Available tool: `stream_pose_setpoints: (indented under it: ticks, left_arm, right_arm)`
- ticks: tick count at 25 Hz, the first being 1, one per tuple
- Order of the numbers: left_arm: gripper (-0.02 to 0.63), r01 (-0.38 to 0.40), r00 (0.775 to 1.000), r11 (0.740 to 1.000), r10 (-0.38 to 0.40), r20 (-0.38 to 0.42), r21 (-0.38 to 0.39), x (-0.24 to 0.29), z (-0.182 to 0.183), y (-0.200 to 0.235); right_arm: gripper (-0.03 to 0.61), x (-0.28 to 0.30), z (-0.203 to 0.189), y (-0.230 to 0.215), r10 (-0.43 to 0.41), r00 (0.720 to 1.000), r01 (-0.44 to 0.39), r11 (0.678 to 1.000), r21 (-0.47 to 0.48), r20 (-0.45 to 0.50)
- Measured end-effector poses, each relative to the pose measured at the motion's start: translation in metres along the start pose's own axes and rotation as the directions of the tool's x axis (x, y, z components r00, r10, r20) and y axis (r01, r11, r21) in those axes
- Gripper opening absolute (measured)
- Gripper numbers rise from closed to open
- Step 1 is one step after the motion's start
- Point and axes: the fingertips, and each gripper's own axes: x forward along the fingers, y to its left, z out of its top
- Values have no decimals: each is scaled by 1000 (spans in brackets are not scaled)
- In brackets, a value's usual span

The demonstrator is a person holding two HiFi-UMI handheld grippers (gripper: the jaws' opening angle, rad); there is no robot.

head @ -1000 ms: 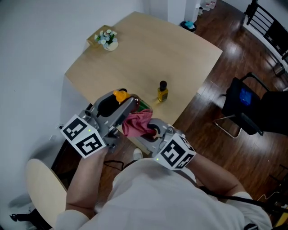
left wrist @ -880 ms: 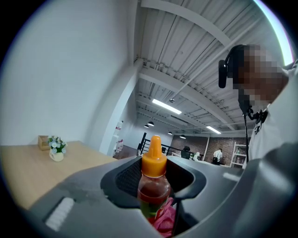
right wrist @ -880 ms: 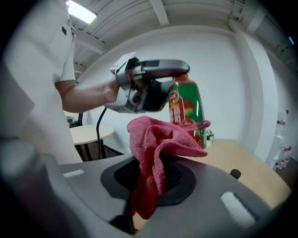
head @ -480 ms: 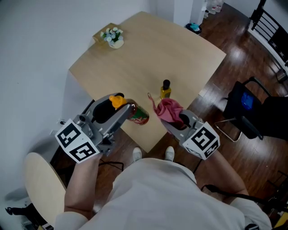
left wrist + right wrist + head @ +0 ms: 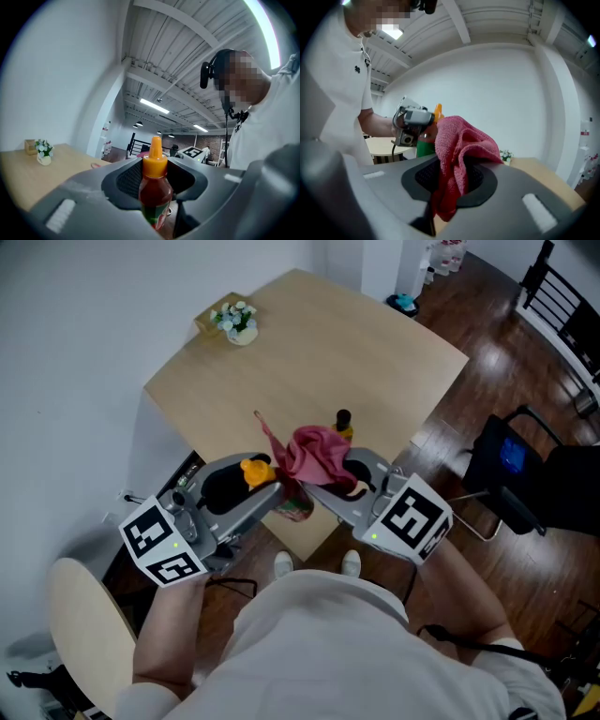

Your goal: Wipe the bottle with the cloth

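Note:
A red sauce bottle [image 5: 296,506] with an orange cap [image 5: 255,470] hangs over the table's near edge, and my left gripper [image 5: 277,487] is shut on it. In the left gripper view the bottle [image 5: 155,197] stands upright between the jaws. My right gripper [image 5: 325,480] is shut on a pink cloth [image 5: 314,454], which sits right beside the bottle's upper part; I cannot tell whether they touch. In the right gripper view the cloth [image 5: 461,150] bulges out of the jaws and covers most of the bottle [image 5: 424,146] behind it.
A small yellow bottle with a black cap [image 5: 342,425] stands on the wooden table [image 5: 375,352] just beyond the cloth. A flower pot [image 5: 240,322] sits at the far left corner. A black chair [image 5: 514,465] is to the right and a pale stool [image 5: 80,634] lower left.
The right gripper swung away to the right with the cloth half a second ago and has now come back left, up against the bottle. The left gripper holds the bottle nearly still.

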Motion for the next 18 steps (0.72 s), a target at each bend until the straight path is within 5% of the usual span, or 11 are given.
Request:
stream_pose_setpoints:
  ticks: [5,8,14,18]
  left_arm:
    - [161,-2,999,1000,3,41,-23,-1,15,-2]
    - [160,-1,998,1000,2,59,-15,-1,28,-10]
    - [161,-10,996,1000,8,89,27,-2,41,-34]
    - [161,-27,999,996,23,46,84,3,32,-28]
  right_arm:
    - [74,6,-68,-2,9,998,3,982,191,-61]
    - [74,6,-94,3,34,997,-9,929,369,-63]
    - [74,14,-82,60,188,982,-176,819,547,34]
    - [74,14,-67,67,220,969,-240,757,608,108]
